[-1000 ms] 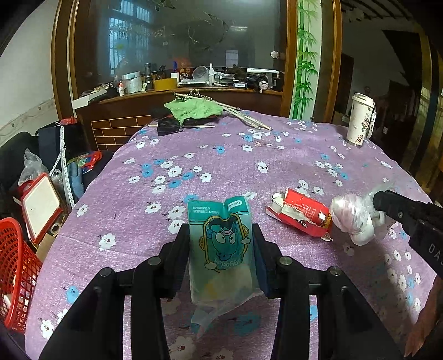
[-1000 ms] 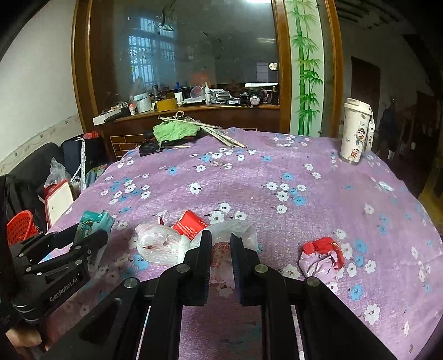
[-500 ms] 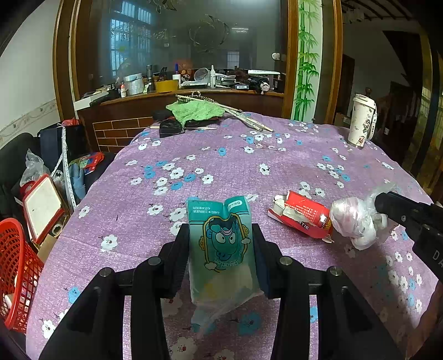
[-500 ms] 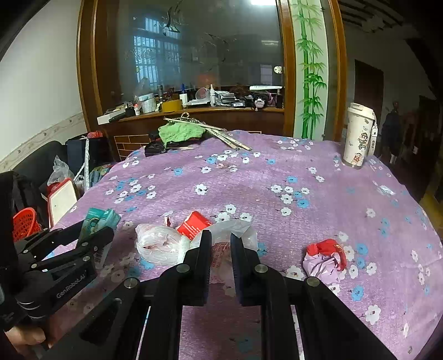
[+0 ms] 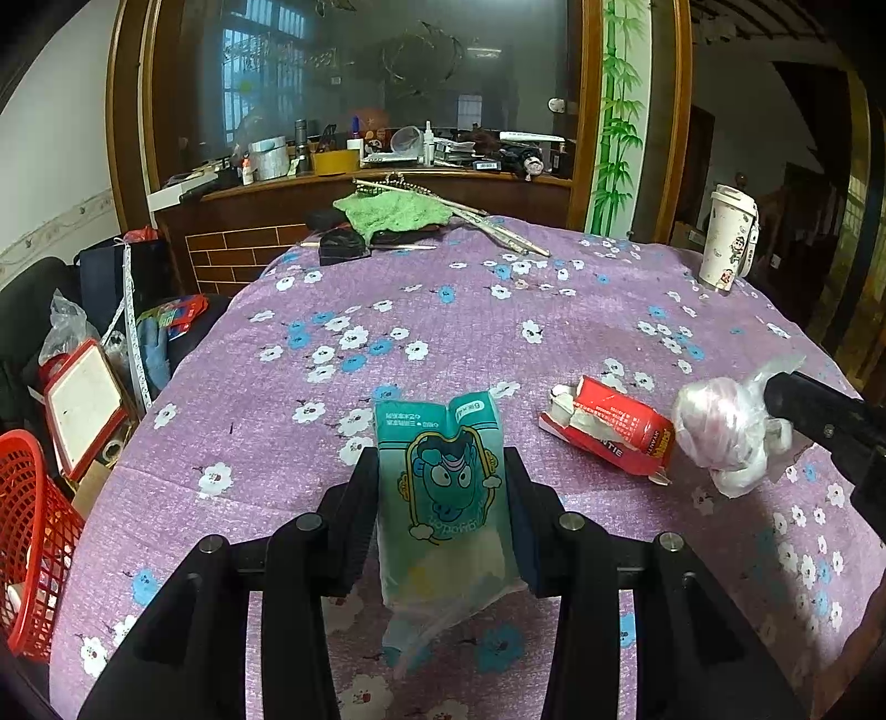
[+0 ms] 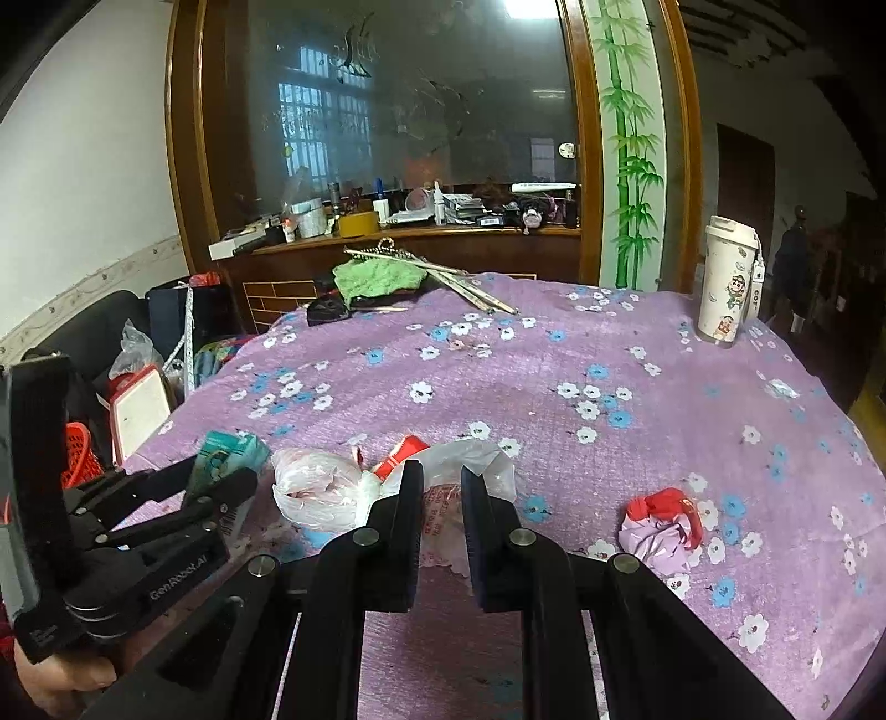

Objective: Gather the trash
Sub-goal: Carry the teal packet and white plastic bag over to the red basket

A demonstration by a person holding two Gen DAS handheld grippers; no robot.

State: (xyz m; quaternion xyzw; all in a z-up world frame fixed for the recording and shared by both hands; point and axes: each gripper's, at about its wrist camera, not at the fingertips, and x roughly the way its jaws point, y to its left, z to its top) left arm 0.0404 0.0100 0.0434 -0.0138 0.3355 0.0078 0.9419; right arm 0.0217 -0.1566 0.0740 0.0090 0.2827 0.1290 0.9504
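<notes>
Left wrist: teal packet (image 5: 443, 487) clamped between claw (image 5: 440, 487) pads.

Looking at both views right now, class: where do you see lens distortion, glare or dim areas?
Left wrist view: fisheye bends the wooden frame; black corners. Right wrist view: a ceiling light glares in the glass panel; the doorway at right is dim. Both are fairly sharp.

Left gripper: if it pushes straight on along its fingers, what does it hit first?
Likely the purple tablecloth, just past the teal packet the left gripper holds. It points downward; no other item lies in that line. The red carton sits off to the right.
</notes>
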